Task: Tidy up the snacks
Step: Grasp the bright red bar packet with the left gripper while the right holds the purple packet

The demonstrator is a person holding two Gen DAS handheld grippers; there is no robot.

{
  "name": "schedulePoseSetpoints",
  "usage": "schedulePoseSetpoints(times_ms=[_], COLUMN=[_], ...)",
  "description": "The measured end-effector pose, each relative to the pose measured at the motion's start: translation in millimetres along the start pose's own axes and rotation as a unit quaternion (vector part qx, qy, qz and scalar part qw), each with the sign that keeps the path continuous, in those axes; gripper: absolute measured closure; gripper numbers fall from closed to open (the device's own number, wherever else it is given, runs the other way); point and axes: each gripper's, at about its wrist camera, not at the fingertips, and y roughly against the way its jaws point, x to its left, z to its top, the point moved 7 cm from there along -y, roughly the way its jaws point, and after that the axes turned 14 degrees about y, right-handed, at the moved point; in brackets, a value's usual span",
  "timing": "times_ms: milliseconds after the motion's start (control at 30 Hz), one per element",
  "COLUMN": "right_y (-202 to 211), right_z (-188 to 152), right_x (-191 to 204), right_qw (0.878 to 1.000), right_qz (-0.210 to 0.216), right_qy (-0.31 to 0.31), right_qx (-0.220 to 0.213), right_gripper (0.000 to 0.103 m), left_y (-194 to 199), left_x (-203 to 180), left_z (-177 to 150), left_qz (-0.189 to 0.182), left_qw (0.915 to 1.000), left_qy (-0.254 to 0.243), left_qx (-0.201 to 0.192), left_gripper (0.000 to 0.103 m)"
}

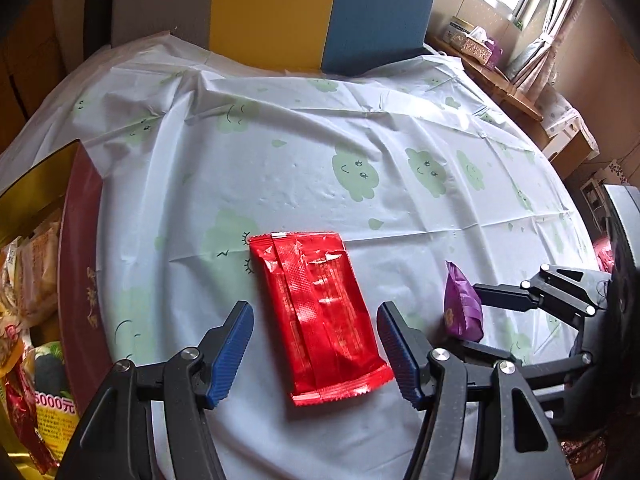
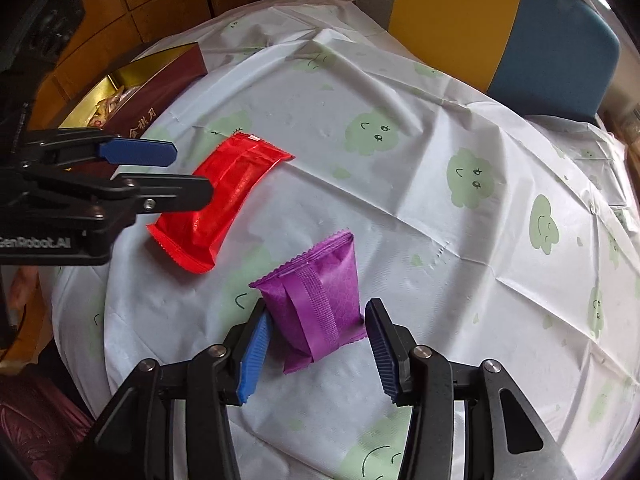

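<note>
Pick step on both sides, I judge; the box (image 1: 78, 264) with snacks sits far left on the table. My left gripper (image 1: 316, 354) is wide open, straddling the red packet (image 1: 316, 320), no contact; next it needs lowering and closing. My right gripper (image 2: 320, 354) frames the purple packet (image 2: 320, 300), partly open, pads not pressing.
</note>
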Motion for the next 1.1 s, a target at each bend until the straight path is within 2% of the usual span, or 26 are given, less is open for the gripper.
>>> schedulePoseSetpoints(times_ms=[367, 433, 533, 600, 700, 1100], right_y=[-0.9, -1.5, -2.4, -3.2, -5.2, -13.5], right_z=[-0.8, -0.8, -0.6, -0.2, -0.8, -3.4], right_x=[-0.2, 0.3, 1.5, 1.7, 1.3, 2.3], right_qw=[1.000, 1.000, 1.000, 1.000, 1.000, 0.999], right_qz=[0.000, -0.003, -0.010, -0.014, -0.017, -0.034], right_qy=[0.005, 0.008, 0.016, 0.020, 0.021, 0.025], right_qx=[0.000, 0.001, 0.002, 0.003, 0.005, 0.014], right_gripper=[0.053, 0.053, 0.055, 0.057, 0.058, 0.058], left_y=[-36.5, -36.6, -31.8, -27.5, -20.5, 15.8], left_x=[-11.7, -13.6, -10.4, -7.1, -0.7, 6.4], left_z=[6.1, 6.0, 3.6, 0.8, -5.3, -37.0], left_qz=[0.048, 0.052, 0.048, 0.043, 0.029, 0.042], left_qw=[0.9984, 0.9979, 0.9977, 0.9977, 0.9987, 0.9959], left_qy=[-0.028, -0.038, -0.045, -0.045, -0.030, -0.046], left_qx=[0.012, 0.001, -0.018, -0.027, -0.028, -0.066], left_gripper=[0.038, 0.039, 0.052, 0.055, 0.056, 0.057])
